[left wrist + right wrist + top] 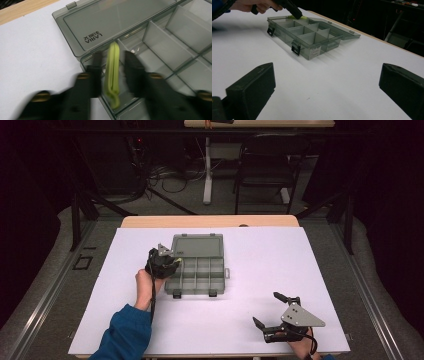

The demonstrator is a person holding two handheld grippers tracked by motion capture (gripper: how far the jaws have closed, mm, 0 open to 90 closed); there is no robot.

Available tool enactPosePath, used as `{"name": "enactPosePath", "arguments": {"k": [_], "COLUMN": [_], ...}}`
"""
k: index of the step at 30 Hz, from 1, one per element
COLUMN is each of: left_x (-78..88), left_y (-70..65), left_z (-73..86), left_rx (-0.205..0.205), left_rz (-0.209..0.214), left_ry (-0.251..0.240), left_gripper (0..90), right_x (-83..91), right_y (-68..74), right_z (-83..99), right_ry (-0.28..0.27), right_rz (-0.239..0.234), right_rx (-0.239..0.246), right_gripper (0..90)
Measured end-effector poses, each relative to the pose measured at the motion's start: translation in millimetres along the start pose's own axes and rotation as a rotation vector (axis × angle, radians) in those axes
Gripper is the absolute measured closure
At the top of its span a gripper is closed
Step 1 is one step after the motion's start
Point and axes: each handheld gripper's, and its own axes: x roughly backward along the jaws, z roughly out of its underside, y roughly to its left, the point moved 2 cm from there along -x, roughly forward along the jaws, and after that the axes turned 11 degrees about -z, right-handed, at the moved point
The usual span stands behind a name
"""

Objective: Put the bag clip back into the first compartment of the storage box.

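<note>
Rubber band (112, 72), yellow-green, is dropping into the corner compartment of the organizer box (210, 281). We're seeing the left hand-held gripper (112, 75) parted, not pinching it; right hand-held gripper (274, 311) is idling wide, empty, on the tabletop (260, 255). Light, floppy, stretchy: we're pinching mid-loop.

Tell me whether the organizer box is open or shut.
Open. The box has its lid folded flat back on the table, and its compartments lie bare from above; a green item hangs over one corner compartment.
</note>
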Motion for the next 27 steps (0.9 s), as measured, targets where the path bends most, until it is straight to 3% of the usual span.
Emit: {"name": "enactPosePath", "arguments": {"k": [1, 5, 11, 15, 27], "left_x": [0.5, 5.1, 17.0, 27.7, 59.5], "left_y": [-0.1, 1.1, 4.6, 2.9, -11.8], "left_z": [-0.3, -1.1, -1.7, -2.8, 1.6], "left_rx": [-0.001, 0.014, 0.033, 0.031, -0.041], "left_rz": [0.001, 0.000, 0.019, 0.028, 0.038], "left_ry": [-0.003, -0.018, -0.051, -0.078, -0.136], "left_gripper": [53.9, 35.6, 16.5, 11.9, 10.7], "right_x": [0.1, -0.2, -0.2, -0.2, 1.0], "right_y": [0.0, -0.5, -0.7, -0.1, 0.5], "right_z": [0.0, 0.0, -0.3, -0.4, -0.4], "right_ry": [0.000, -0.002, -0.005, -0.004, -0.003], "right_rz": [-0.002, 0.001, 0.000, -0.001, -0.001], "right_rx": [-0.001, -0.004, -0.002, 0.000, -0.004], "right_gripper": [0.1, 0.1, 0.1, 0.1, 0.1]}}
